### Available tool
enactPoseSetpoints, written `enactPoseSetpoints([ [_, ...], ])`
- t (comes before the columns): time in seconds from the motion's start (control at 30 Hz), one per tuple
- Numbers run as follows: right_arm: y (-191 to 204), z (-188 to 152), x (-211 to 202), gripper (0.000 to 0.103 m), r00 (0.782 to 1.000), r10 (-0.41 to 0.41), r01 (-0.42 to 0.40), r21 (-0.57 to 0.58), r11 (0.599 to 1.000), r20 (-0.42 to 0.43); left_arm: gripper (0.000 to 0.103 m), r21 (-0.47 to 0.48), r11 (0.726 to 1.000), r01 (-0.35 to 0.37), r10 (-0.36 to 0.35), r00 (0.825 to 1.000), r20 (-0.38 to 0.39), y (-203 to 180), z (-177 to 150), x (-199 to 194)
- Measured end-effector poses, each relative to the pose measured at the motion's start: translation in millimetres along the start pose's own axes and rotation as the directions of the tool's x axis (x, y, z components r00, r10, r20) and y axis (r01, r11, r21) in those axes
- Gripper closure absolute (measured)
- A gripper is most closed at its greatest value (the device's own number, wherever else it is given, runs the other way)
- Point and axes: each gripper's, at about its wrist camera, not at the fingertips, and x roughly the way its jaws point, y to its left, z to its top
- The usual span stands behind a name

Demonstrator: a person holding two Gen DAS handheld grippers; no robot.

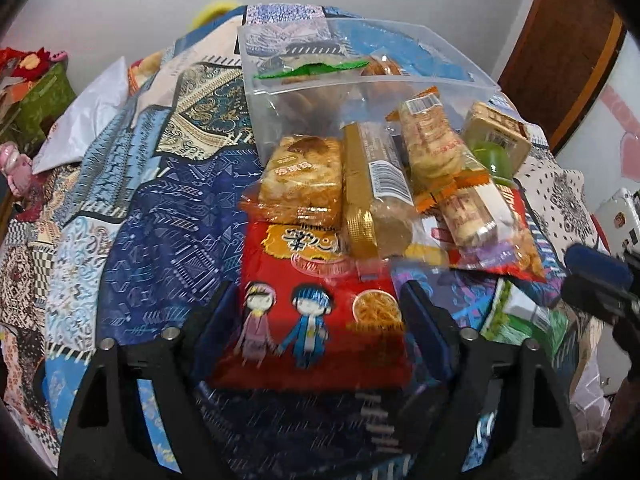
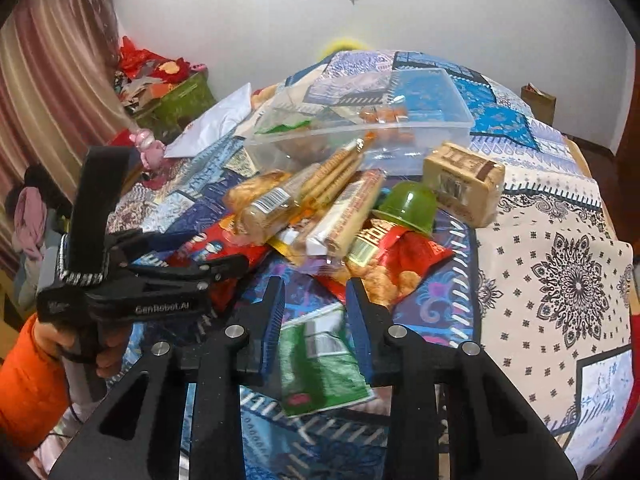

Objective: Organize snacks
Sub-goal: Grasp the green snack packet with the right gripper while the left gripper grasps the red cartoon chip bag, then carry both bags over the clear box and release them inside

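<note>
Your right gripper (image 2: 314,320) is clamped on the green snack packet (image 2: 320,364), held above the patterned cloth of the table (image 2: 560,280). Your left gripper (image 1: 316,312) is released, its jaws standing wide on either side of the red snack bag (image 1: 316,312) without pressing it. Beyond lies the snack pile, then the clear plastic box (image 1: 360,60).

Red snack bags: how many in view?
2. The red bag with cartoon figures lies between the fingers of the left gripper; the other red bag sits under the green cup. More may be hidden underneath.
</note>
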Motion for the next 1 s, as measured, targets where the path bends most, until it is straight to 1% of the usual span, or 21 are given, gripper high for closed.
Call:
enactPoseSetpoints([
  [0.1, -3.2, -0.4, 2.9, 0.073, 1.000, 0.024, -0.024, 0.017, 1.000, -0.018, 0.019, -0.015, 1.000, -0.003, 0.002, 1.000, -0.020, 1.1, 1.8, 12.6],
  [0.2, -2.6, -5.6, 9.1, 0.062, 0.997, 0.048, -0.047, 0.021, 0.999, -0.055, 0.020, -0.029, 1.000, -0.004, 0.004, 1.000, -0.023, 3.1, -1.1, 19.9],
  [0.23, -2.4, -7.5, 9.4, 0.057, 0.997, 0.050, -0.049, 0.019, 0.999, -0.058, 0.022, -0.033, 0.999, -0.004, 0.004, 1.000, -0.011, 3.2, -3.3, 19.0],
  [0.3, -0.5, -12.6, 11.6, 0.055, 0.997, 0.048, -0.048, 0.008, 0.999, -0.065, 0.031, -0.033, 0.999, -0.008, 0.008, 1.000, 0.012, 3.0, -6.8, 13.7],
  [0.4, 2.1, -18.3, 18.9, 0.054, 0.994, 0.049, -0.050, -0.008, 0.999, -0.098, 0.034, -0.046, 0.999, -0.002, 0.003, 1.000, 0.014, 5.4, -13.4, 5.9],
  [0.6, 4.9, -24.7, 35.4, 0.054, 0.988, 0.023, -0.030, -0.040, 0.999, -0.150, 0.035, -0.044, 0.999, 0.011, -0.010, 1.000, 0.014, 5.4, -29.7, -11.4],
  [0.7, 9.5, -25.4, 36.9, 0.053, 0.989, 0.001, -0.013, -0.076, 0.997, -0.150, 0.035, -0.041, 0.999, 0.021, -0.021, 1.000, 0.015, 6.0, -34.6, -20.0],
  [0.83, 15.5, -27.5, 39.7, 0.051, 0.988, -0.034, 0.013, -0.134, 0.991, -0.149, 0.035, -0.038, 0.999, 0.037, -0.036, 0.999, 0.035, 3.9, -42.0, -36.1],
  [0.93, 18.5, -27.9, 42.6, 0.054, 0.989, -0.065, 0.042, -0.169, 0.985, -0.136, 0.035, -0.033, 0.998, 0.046, -0.044, 0.997, 0.057, 2.1, -44.8, -46.9],
  [1.0, 16.1, -26.6, 42.3, 0.057, 0.990, -0.065, 0.045, -0.157, 0.987, -0.127, 0.035, -0.029, 0.998, 0.052, -0.049, 0.996, 0.073, 1.5, -45.4, -54.0],
])
